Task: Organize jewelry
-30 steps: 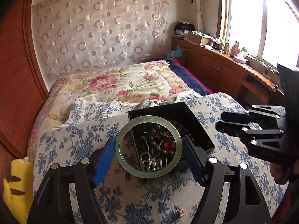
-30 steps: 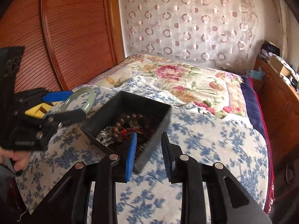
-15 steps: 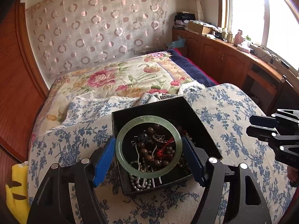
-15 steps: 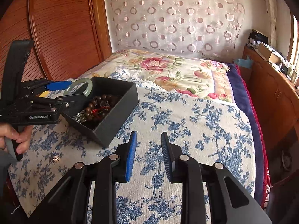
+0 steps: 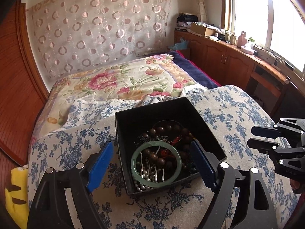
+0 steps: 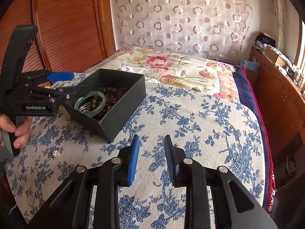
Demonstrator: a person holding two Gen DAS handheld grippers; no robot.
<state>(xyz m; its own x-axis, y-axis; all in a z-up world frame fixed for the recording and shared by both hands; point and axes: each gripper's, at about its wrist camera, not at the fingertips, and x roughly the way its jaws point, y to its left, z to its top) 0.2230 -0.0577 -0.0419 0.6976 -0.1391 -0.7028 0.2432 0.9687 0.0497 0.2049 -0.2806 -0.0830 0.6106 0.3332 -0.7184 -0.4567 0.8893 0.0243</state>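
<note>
A black open box [image 5: 152, 112] sits on the blue-flowered cloth and holds brown wooden beads [image 5: 167, 128], pearls and silver chains. A pale green jade bangle [image 5: 156, 164] lies inside the box on top of the jewelry; it also shows in the right wrist view [image 6: 90, 104]. My left gripper [image 5: 152, 164] is open and empty, its blue pads wide apart on either side of the box's near part. My right gripper [image 6: 150, 159] is open and empty, low over the cloth to the right of the box [image 6: 122, 95].
A small shiny trinket [image 6: 55, 153] lies on the cloth near the left hand. A yellow soft object [image 5: 14, 196] sits at the bed's left edge. Floral bedding lies beyond the box, wooden cabinets [image 5: 228, 57] stand along the right under the window.
The left gripper opened and let go of the jade bangle, which dropped into the box. The right gripper drew back to the right, away from the box.
</note>
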